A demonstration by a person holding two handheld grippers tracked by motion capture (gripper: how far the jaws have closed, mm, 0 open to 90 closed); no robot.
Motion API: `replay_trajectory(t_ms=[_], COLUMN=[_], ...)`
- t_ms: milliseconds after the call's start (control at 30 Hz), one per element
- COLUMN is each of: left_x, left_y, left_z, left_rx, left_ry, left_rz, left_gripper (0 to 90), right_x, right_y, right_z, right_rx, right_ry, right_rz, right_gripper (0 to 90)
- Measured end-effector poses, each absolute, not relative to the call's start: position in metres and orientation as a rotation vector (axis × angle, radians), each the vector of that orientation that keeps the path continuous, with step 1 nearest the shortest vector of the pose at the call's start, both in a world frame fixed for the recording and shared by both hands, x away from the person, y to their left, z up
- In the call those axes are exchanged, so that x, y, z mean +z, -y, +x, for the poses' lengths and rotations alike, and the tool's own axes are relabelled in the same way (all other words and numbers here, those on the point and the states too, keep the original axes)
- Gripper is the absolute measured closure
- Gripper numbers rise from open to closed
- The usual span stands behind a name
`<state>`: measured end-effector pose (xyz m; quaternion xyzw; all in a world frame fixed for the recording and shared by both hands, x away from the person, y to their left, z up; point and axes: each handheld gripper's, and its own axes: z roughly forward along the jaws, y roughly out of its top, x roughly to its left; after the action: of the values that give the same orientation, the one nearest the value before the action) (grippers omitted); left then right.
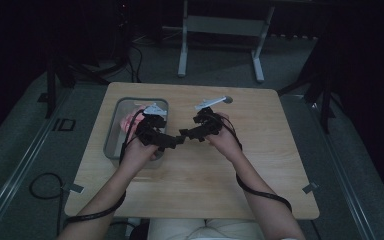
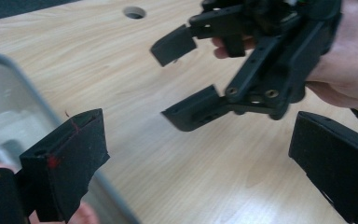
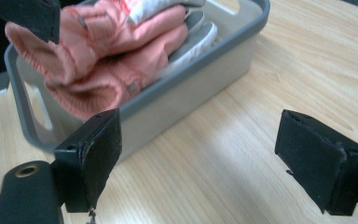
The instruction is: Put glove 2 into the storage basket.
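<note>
2 hand-held grippers: L (image 1: 172, 142) open, empty | R (image 1: 186, 134) open, empty | pink cloth (image 3: 98, 56) in bin (image 3: 205, 88)

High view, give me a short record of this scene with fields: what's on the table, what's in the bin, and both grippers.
table: light wooden top with a round hole near the far edge
bin: grey tub on the table's left part
contents: folded pink and white clothes
left gripper: open, nothing between the fingers
right gripper: open, nothing held
position: grippers point at each other beside the bin
</note>
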<state>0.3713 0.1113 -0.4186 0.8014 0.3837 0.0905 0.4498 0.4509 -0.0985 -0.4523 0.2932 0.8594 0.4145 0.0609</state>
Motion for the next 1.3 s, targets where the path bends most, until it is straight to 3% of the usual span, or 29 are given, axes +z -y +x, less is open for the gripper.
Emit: replay_trajectory(t_ms=[767,1300], left_x=[-0.452,-0.492], left_y=[-0.054,-0.025], left_z=[0.342,0.324], left_rx=[0.165,0.225], left_ry=[-0.817,-0.732], left_rz=[2.062,2.177], left_gripper=[3.8,3.7], right_x=[-0.488,-0.519], right_y=[0.135,0.164], right_z=[0.430,0.420], right_rx=[1.268,1.222], right_ry=[-2.585,-2.576], right_rz=[0.899,0.921], right_gripper=[14.6,14.4])
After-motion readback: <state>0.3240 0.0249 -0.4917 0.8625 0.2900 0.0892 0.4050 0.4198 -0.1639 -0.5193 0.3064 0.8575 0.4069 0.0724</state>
